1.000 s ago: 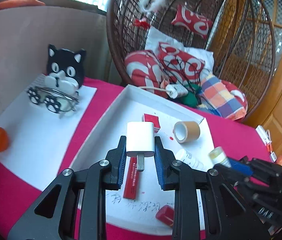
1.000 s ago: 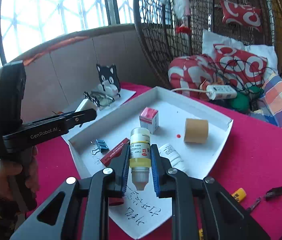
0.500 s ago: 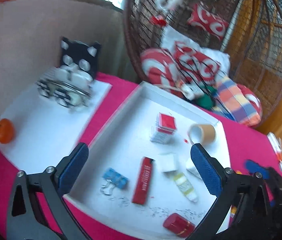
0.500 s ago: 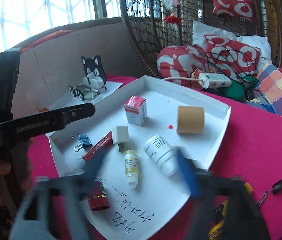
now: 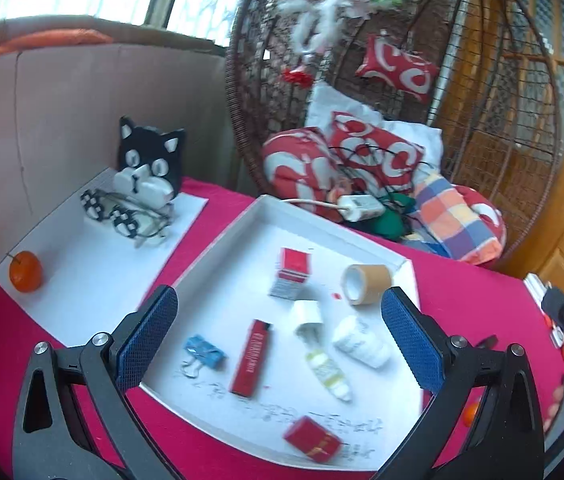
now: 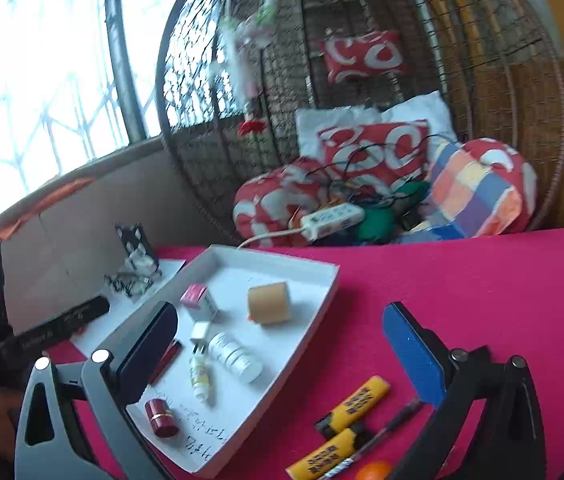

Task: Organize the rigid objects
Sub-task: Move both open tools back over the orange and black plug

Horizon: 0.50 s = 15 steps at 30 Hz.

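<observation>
Left gripper [image 5: 278,344]: jaws spread wide, empty; a second ago it pinched the white charger [image 5: 307,313], now lying mid-tray [image 5: 218,256] beside the dropper bottle [image 5: 328,372].
Right gripper [image 6: 278,360]: likewise spread, empty; that bottle, lately in its jaws, now rests near the tray's front edge.
Outstanding: yellow markers [image 6: 356,402] and pen [image 6: 382,432] on the red cloth off the tray's right edge; likely next.

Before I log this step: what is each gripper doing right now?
Left gripper: open, holding nothing.
Right gripper: open, holding nothing.
</observation>
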Each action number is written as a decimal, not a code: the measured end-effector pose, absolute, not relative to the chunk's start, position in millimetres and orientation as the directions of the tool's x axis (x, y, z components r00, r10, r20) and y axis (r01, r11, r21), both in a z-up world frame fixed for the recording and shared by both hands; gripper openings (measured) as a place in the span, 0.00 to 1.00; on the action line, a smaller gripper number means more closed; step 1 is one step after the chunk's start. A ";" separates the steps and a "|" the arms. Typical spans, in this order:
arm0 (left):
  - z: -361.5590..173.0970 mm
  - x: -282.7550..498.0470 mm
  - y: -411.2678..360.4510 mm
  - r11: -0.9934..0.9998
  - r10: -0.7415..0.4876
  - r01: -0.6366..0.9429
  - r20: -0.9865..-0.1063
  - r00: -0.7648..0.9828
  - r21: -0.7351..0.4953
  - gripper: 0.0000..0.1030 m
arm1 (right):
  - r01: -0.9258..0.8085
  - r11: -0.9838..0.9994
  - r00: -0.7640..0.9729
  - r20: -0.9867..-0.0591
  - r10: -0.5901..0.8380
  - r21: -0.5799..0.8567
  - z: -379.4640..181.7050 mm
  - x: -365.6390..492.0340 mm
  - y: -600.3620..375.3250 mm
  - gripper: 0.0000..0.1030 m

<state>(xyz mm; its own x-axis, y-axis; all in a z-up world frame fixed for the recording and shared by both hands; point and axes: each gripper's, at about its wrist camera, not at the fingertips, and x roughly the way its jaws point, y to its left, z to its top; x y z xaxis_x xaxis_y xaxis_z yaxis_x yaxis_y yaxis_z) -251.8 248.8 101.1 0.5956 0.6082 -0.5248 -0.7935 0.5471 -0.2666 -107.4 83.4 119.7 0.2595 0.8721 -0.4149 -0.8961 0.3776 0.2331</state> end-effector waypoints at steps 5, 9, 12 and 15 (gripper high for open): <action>105.1 -223.5 218.8 0.641 0.551 -0.729 -0.518 0.654 -0.239 1.00 | -0.857 0.439 0.320 -0.390 0.863 0.269 125.6 -83.1 59.3 1.00; 98.3 -193.7 191.2 0.723 0.477 -0.659 -0.538 0.695 -0.209 1.00 | -0.824 0.484 0.359 -0.389 0.849 0.296 121.1 -63.0 40.8 1.00; 86.0 -168.0 167.6 0.782 0.404 -0.594 -0.573 0.713 -0.189 1.00 | -0.789 0.523 0.390 -0.394 0.832 0.324 115.9 -48.4 26.6 1.00; 70.8 -141.6 143.1 0.835 0.329 -0.525 -0.617 0.715 -0.164 1.00 | -0.749 0.555 0.408 -0.409 0.817 0.362 108.8 -32.3 14.7 1.00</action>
